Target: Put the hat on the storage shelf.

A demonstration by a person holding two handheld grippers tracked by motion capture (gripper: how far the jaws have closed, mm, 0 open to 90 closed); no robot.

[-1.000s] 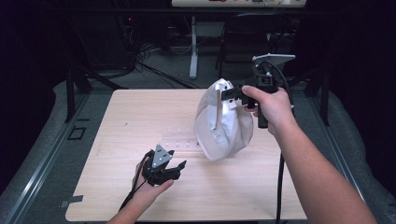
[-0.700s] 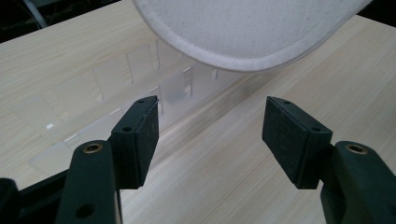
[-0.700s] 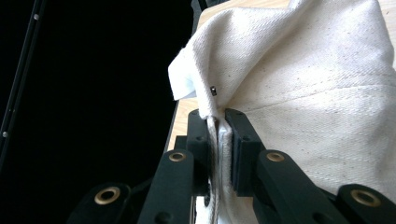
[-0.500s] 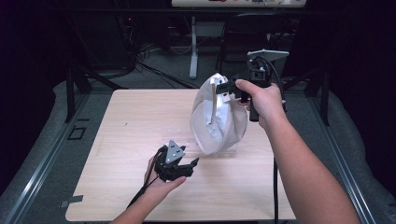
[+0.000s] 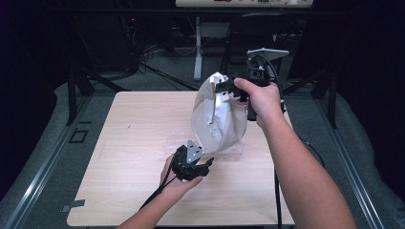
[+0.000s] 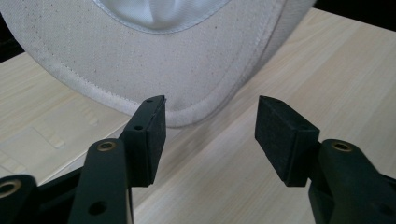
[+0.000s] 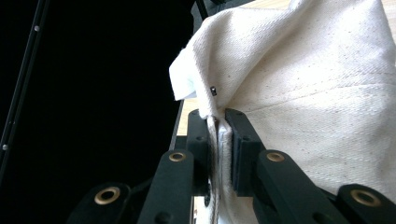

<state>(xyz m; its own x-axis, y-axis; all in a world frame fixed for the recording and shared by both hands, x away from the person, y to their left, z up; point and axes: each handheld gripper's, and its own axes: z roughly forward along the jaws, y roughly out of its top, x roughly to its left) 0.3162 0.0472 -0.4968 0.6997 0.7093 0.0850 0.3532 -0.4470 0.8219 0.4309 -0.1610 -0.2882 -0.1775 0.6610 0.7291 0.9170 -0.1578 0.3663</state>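
An off-white cloth cap (image 5: 217, 119) hangs over the middle of the wooden table (image 5: 133, 124). My right gripper (image 5: 223, 88) holds it up by its top edge. In the right gripper view that gripper (image 7: 219, 121) is shut on a fold of the cap's fabric (image 7: 317, 93). My left gripper (image 5: 206, 164) sits low over the table, just below the cap's lower end. In the left gripper view the left gripper (image 6: 210, 126) stands open. Its jaws have just been closing, with nothing between the pads. The cap's stitched brim (image 6: 187, 56) hangs just beyond their tips.
A clear flat plate (image 5: 234, 150) lies on the table under the cap. Behind the table stand a dark chair (image 5: 253, 33) and a white post (image 5: 197, 47), with cables on the floor. The table's left half is bare wood.
The right gripper has carried the cap a little to the left. The left gripper has moved right, up to the cap's lower edge.
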